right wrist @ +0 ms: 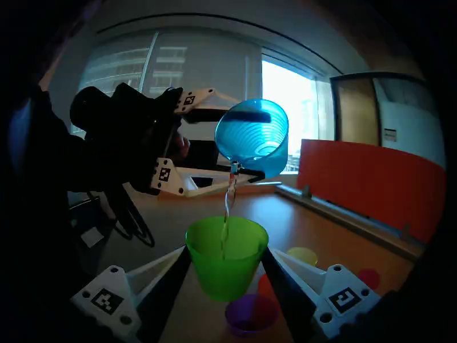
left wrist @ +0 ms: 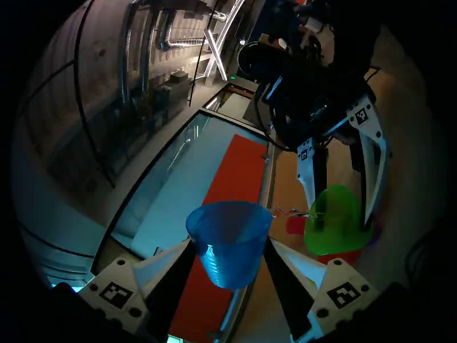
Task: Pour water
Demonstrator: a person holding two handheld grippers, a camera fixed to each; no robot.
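Note:
My left gripper (left wrist: 229,251) is shut on a blue ribbed cup (left wrist: 228,243), which is tipped over. In the right gripper view the blue cup (right wrist: 253,137) hangs above and behind a green cup (right wrist: 227,264), and a thin stream of water (right wrist: 229,200) falls from its rim into the green one. My right gripper (right wrist: 227,257) is shut on the green cup, held upright. In the left gripper view the green cup (left wrist: 334,220) sits between the right gripper's white fingers (left wrist: 308,177), to the right of the blue cup.
A wooden table (right wrist: 320,223) lies below, edged by an orange partition (right wrist: 371,177). A purple cup (right wrist: 251,314), a yellow cup (right wrist: 303,255) and a red cup (right wrist: 369,278) stand on it near the green cup. A window (right wrist: 288,103) is behind.

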